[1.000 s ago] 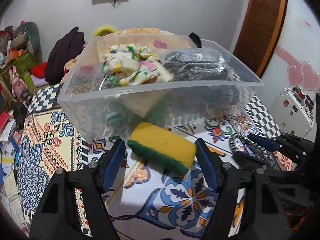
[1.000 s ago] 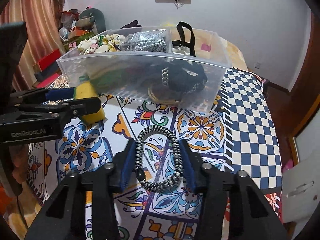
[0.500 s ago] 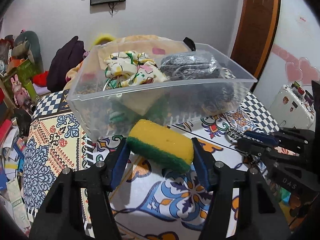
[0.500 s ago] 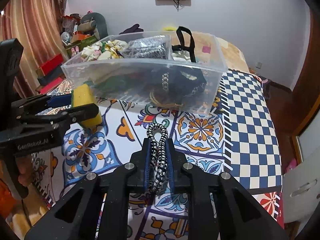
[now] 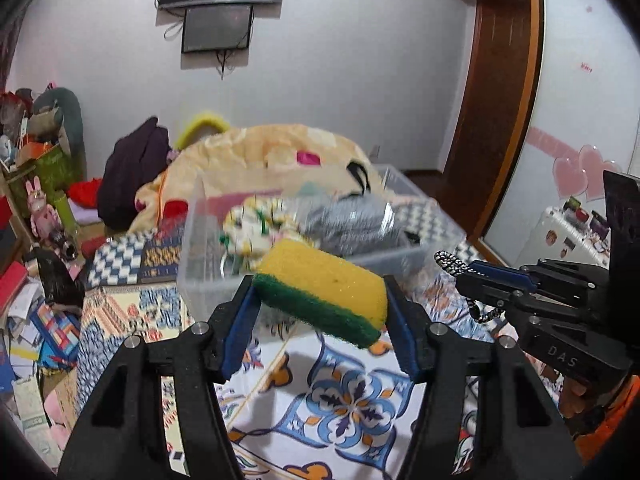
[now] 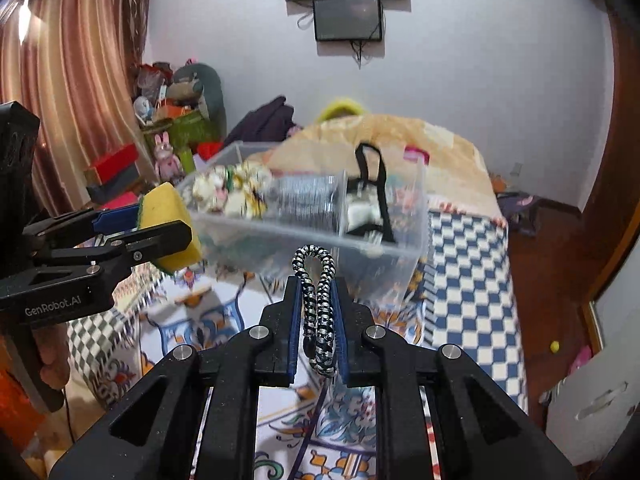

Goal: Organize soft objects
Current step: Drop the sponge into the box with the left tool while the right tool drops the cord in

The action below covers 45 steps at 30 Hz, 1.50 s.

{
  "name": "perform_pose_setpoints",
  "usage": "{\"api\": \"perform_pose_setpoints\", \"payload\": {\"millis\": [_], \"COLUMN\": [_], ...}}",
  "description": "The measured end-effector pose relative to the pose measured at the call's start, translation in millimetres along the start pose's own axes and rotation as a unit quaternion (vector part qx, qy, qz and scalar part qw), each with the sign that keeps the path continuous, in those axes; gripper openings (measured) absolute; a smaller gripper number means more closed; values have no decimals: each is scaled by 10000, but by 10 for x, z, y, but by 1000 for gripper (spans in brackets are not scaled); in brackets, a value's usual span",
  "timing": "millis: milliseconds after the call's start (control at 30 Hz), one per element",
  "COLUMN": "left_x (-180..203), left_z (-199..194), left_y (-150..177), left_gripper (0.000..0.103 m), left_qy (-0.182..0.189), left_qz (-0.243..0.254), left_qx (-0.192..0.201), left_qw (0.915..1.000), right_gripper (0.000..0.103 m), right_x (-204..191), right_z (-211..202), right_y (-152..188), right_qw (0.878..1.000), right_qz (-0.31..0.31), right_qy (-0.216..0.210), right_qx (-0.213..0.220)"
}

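Above the patterned cloth [image 5: 344,396], the left hand-held gripper [image 5: 320,300] is clamped on a sponge [image 5: 324,286], yellow on top with a green scouring layer underneath. The sponge is pinched end to end between the blue pads and hangs clear of the cloth, tilted so its right end sits lower. From the right wrist view, the same sponge [image 6: 170,226] hovers just beside the left front corner of the clear plastic box [image 6: 304,240].

Off to the right, the right hand-held gripper [image 6: 318,316] is closed tight on a black-and-white braided cord loop [image 6: 318,300]. The loop is squeezed flat between the pads, its rounded end poking up past the fingertips towards the box's front wall. From the left wrist view, that cord [image 5: 450,258] sticks out of the gripper's tip near the box's right front corner.

The box sits on the cloth and already holds a floral fabric bundle [image 6: 228,192] on the left, a grey knitted item [image 6: 304,196] in the middle, and something with a black strap [image 6: 372,184] in the right section. Behind the box lies a peach blanket [image 5: 280,152], blurred by motion.
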<state>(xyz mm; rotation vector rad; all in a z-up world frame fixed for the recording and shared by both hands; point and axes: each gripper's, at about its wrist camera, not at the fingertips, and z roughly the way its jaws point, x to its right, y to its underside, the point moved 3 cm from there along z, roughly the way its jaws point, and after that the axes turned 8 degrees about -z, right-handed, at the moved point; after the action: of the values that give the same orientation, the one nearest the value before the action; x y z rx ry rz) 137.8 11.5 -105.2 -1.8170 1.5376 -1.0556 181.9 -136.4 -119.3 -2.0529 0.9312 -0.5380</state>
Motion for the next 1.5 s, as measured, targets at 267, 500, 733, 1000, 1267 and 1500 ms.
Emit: {"api": "perform_pose_setpoints", "payload": {"millis": [267,500,733,1000,1267,1500], "left_x": [78,100,43,11,2,-33], "left_z": [-57,124,440,718,921,916], "left_y": [-282,-522,-528,-461,-331,-296], "left_gripper": [60,60,60,60,65,75], "left_qy": [-13,-118,-165,-210,-245,-186], "left_qz": [93,83,12,-13,-15,-141], "left_qx": [394,512,221,-48,-320,-442], "left_qw": [9992,9986,9996,9998,9992,9987], "right_gripper": [14,14,14,14,17,33], "right_x": [54,122,188,274,295,272], "right_z": [-89,-19,186,458,637,667], "right_y": [-315,-555,-618,-558,-451,-412], "right_qw": [9990,9977,9980,9988,9988,9986], "right_qz": [-51,-70,26,242,402,371], "right_qy": [137,258,361,371,213,151], "right_qx": [411,625,527,196,-170,-354]}}
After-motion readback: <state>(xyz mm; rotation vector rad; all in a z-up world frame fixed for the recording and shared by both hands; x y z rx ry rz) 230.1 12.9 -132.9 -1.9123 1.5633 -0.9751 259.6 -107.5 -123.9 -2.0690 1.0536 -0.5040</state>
